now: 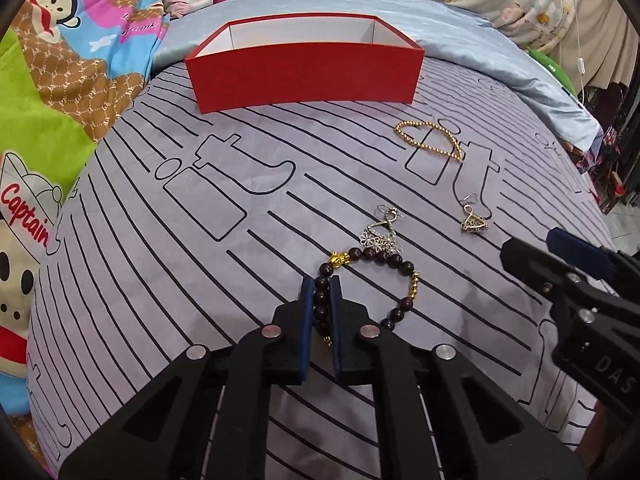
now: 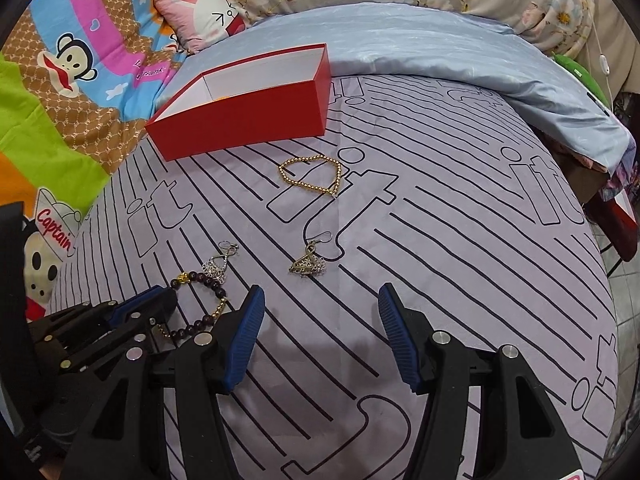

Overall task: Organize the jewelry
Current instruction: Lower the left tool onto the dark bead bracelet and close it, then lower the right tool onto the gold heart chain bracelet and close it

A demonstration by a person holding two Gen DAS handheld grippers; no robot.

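While the left gripper (image 1: 321,284) pinches the dark bead bracelet (image 1: 362,280) on the striped sheet (image 1: 160,280), the right gripper (image 2: 320,300) hangs spread nearby. Beyond: silver earring (image 1: 382,236), bronze earring (image 2: 308,264), gold bead bracelet (image 2: 312,176). Farthest: red box (image 1: 304,74), white interior visible, nothing seen inside.
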